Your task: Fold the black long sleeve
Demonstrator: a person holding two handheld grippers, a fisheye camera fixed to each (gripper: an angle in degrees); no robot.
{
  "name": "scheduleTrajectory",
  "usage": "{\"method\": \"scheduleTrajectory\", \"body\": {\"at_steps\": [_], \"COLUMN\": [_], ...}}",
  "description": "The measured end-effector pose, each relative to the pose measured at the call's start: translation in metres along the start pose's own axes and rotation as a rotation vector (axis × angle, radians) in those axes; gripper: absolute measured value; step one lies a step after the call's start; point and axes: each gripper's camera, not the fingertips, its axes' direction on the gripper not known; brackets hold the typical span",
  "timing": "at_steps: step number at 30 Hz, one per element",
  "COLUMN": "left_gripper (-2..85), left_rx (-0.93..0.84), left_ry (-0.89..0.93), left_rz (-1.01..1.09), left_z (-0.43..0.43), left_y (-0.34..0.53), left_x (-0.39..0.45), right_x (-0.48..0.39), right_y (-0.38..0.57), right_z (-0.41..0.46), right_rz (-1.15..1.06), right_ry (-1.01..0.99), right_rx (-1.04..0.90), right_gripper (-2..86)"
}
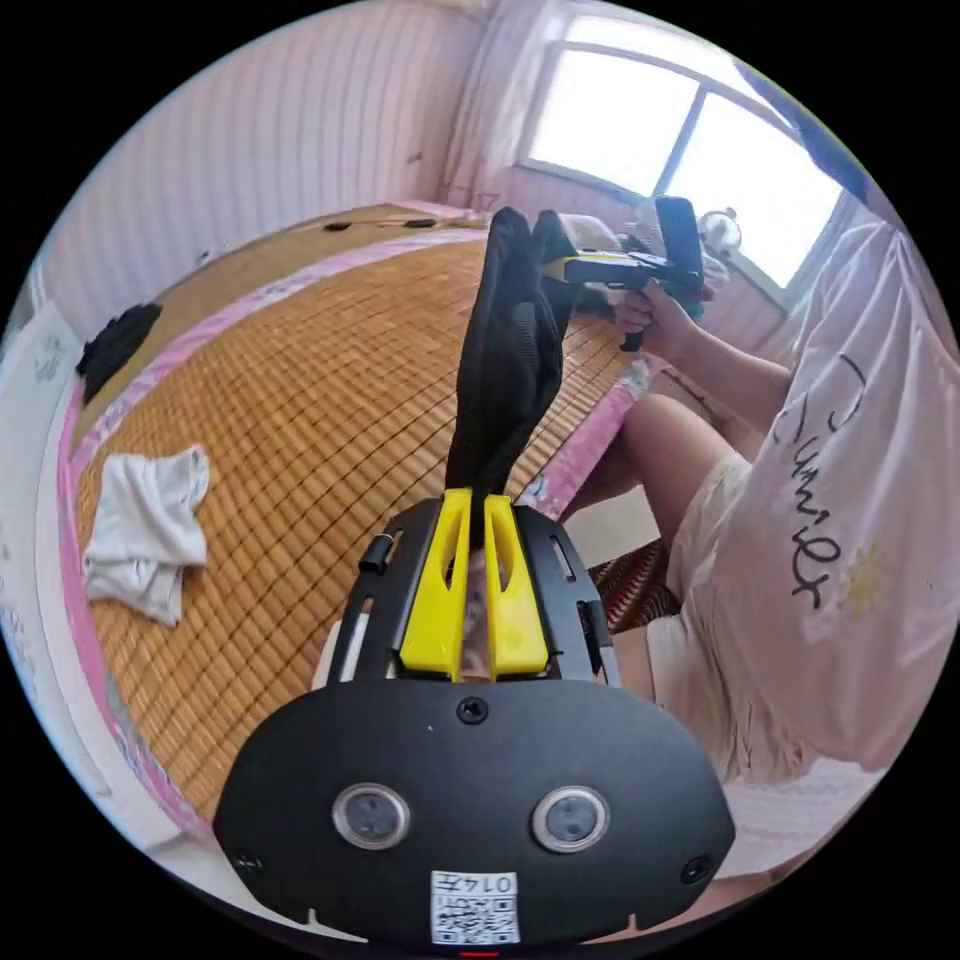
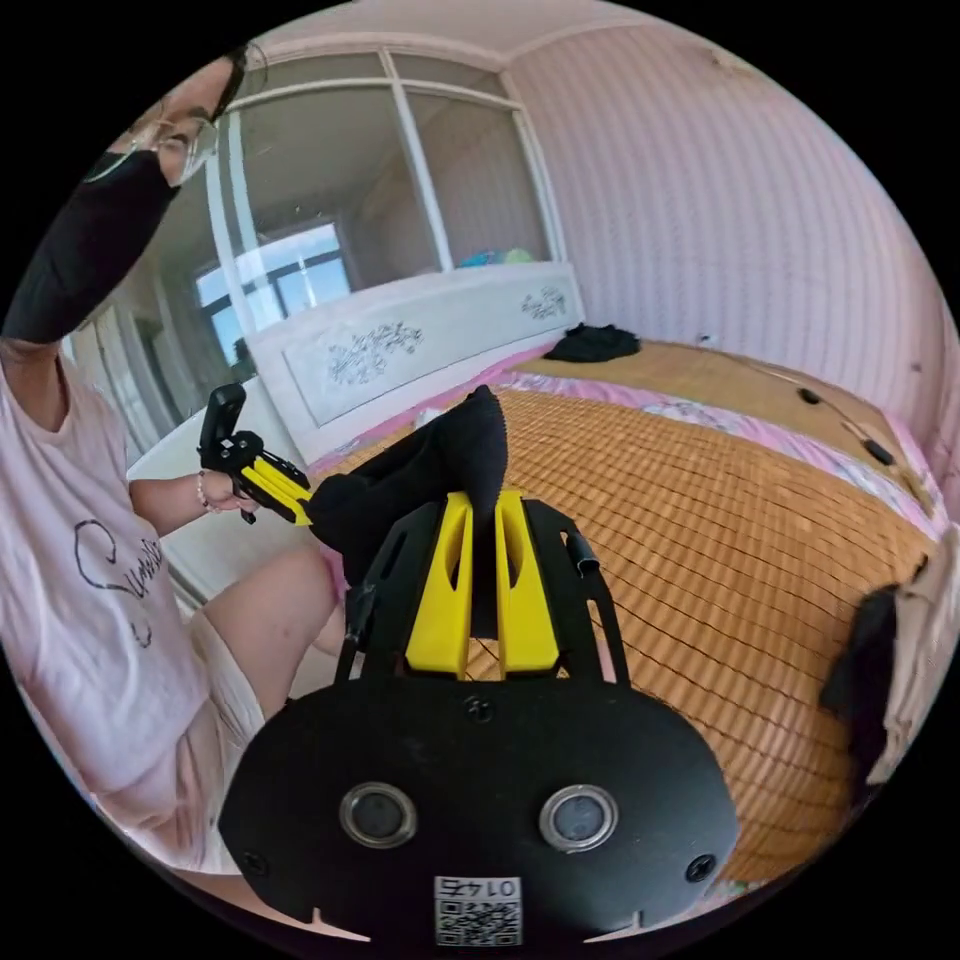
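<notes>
Left gripper (image 1: 478,510): its 2 yellow jaws are drawn close together, and black cloth is pinched between them.
Right gripper (image 2: 484,505): its 2 yellow jaws are likewise narrowed onto black cloth; in the left gripper view it is seen at the far end of the cloth (image 1: 560,268), held in a hand (image 1: 655,318).
Black long sleeve (image 1: 505,360): it is stretched as a bunched band from one gripper to the other, lifted clear of the bed; in the right gripper view it runs left from the jaws (image 2: 420,475) to the left gripper (image 2: 300,505).
Woven mat (image 1: 300,420): it is spread over the bed, under the held garment.
White garment (image 1: 145,530): it is left crumpled on the mat, well apart to the left.
Dark garment (image 1: 115,345): it is laid near the far left corner of the bed.
Person (image 1: 850,500): seated at the bed's right edge, a pale printed shirt is worn.
Window (image 1: 690,130): it is seen bright behind the right gripper.
</notes>
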Motion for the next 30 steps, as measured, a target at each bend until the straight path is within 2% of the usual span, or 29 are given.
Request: {"method": "scheduleTrajectory", "body": {"at_steps": [3,6,8,9,11,12,13,15,16,19,22,25,27,30], "left_gripper": [-0.8,-0.7,-0.4,-0.2,1.0,1.5,2.5,4.0,4.3,4.4,4.6,4.7,5.1,5.7], "left_rx": [0.1,0.196,0.27,0.292,0.339,0.333,0.274,0.131,0.078,0.058,-0.049,-0.083,-0.088,-0.081], "left_ry": [0.134,0.253,0.308,0.313,0.269,0.268,0.243,0.163,0.166,0.156,0.087,0.046,0.006,-0.107], "left_rz": [0.12,0.272,0.346,0.343,0.196,0.153,0.083,0.004,-0.047,-0.01,0.004,-0.046,-0.095,-0.226], "left_z": [0.048,0.117,0.176,0.191,0.258,0.278,0.323,0.382,0.403,0.412,0.41,0.37,0.331,0.256], "left_y": [-0.081,-0.195,-0.294,-0.318,-0.407,-0.427,-0.463,-0.49,-0.487,-0.44,-0.362,-0.259,-0.199,-0.106], "left_x": [0.017,0.047,0.082,0.089,0.104,0.104,0.102,0.09,0.075,0.045,0.013,-0.021,-0.042,-0.081], "right_x": [0.026,0.07,0.133,0.154,0.246,0.27,0.307,0.328,0.324,0.304,0.262,0.185,0.139,0.079], "right_y": [-0.004,-0.036,-0.085,-0.099,-0.145,-0.152,-0.157,-0.147,-0.132,-0.082,-0.039,0.01,0.04,0.064], "right_z": [-0.072,-0.132,-0.168,-0.172,-0.173,-0.171,-0.165,-0.158,-0.153,-0.131,-0.112,-0.116,-0.117,-0.091], "right_rz": [0.02,-0.051,-0.108,-0.116,-0.091,-0.053,0.026,0.097,0.104,0.129,0.19,0.225,0.233,0.177], "right_ry": [0.236,0.489,0.652,0.705,0.921,0.954,0.97,0.944,0.934,0.882,0.688,0.515,0.501,0.52], "right_rx": [-0.043,-0.16,-0.282,-0.316,-0.446,-0.482,-0.559,-0.545,-0.493,-0.435,-0.452,-0.409,-0.407,-0.501], "right_gripper": [3.1,3.4,4.1,4.4,7.0,7.9,9.9,11.1,11.2,11.3,13.3,15.8,14.8,12.2]}}
